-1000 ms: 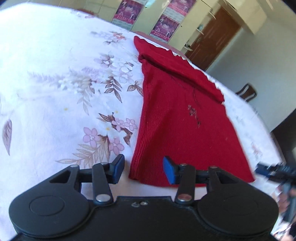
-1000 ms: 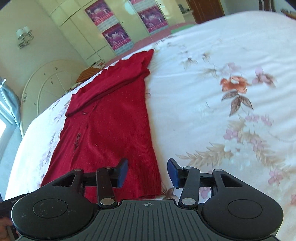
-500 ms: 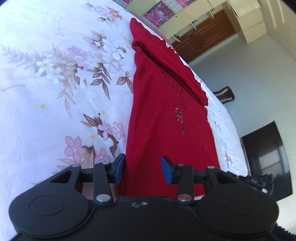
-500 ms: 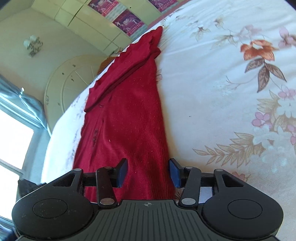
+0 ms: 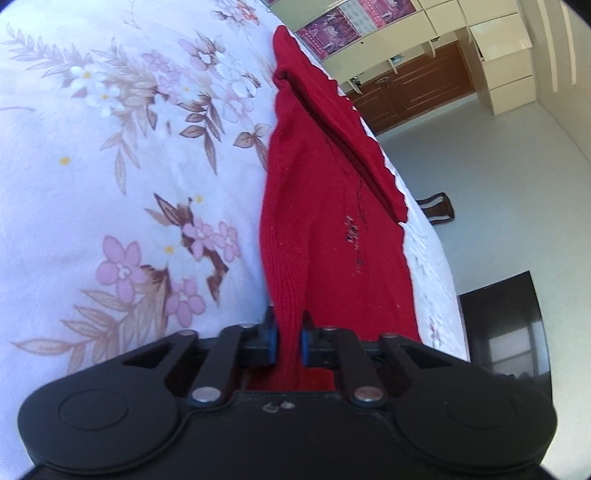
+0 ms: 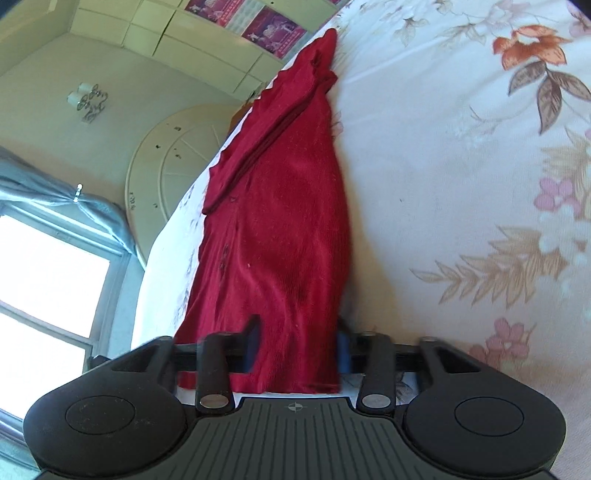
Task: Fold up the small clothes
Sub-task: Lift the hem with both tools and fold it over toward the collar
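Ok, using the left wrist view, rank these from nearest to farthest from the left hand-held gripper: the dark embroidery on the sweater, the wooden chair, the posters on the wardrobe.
1. Dark embroidery: on the red sweater, just ahead of the left hand-held gripper, slightly right.
2. Wooden chair: on the floor past the bed's right edge.
3. Posters: on the wardrobe doors at the room's far end.

A bed [image 5: 110, 155] with a white flowery sheet [image 6: 461, 155]. A red knit top [image 5: 325, 221] lies stretched out on it.

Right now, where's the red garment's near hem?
In both wrist views the red garment lies on the floral bedsheet, its near hem between the left gripper and right gripper.
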Available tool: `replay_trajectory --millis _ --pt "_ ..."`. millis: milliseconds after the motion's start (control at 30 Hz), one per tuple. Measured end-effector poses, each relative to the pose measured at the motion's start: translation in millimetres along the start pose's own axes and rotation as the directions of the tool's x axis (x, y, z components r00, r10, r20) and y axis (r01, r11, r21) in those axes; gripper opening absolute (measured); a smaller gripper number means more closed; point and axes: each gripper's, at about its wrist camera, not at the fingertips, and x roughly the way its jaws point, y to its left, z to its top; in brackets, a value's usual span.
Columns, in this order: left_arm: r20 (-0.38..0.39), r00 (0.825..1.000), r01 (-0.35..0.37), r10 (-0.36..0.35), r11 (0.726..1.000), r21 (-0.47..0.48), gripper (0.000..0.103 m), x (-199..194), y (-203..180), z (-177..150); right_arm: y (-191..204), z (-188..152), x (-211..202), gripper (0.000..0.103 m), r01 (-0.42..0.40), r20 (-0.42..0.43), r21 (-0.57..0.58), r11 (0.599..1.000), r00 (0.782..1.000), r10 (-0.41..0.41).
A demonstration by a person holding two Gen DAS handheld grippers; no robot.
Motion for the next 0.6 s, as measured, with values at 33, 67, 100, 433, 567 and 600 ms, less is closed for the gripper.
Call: replay_trajectory --millis 33,67,100,433,567,600 --pt "0.013 1.0 -0.013 0.013 1.0 0.01 0.008 0.0 -1.9 0.2 -2.7 -1.3 2.3 0.007 0.015 0.006 0.012 1.0 1.0 -0.015" --pt "0.03 0.999 -0.038 0.037 0.999 0.032 0.005 0.0 -7.4 -0.2 -4.3 -2.5 3.6 0.005 0.027 0.015 0.015 1.0 0.999 -0.028" --pt "0.05 0.996 -0.076 0.072 0.995 0.071 0.004 -3.6 -16.8 -0.1 -4.4 -3.4 3.5 0.005 0.025 0.029 0.014 1.0 0.999 -0.025" --pt "0.112 0.986 -0.134 0.126 0.988 0.074 0.004 -12.1 -16.5 -12.8 11.1 -3.0 -21.7 0.005 0.025 0.124 -0.028 0.999 0.992 -0.021" --pt "0.126 0.987 -0.11 0.101 0.992 0.063 0.004 -19.5 -22.8 -7.6 6.4 -5.9 -9.2 0.003 0.08 0.108 0.021 0.997 0.991 -0.082" --pt "0.137 0.986 -0.1 0.091 0.993 0.065 0.004 -22.3 -26.2 -4.1 12.5 -3.5 -12.4 0.003 0.068 0.133 0.013 0.998 0.989 -0.069"
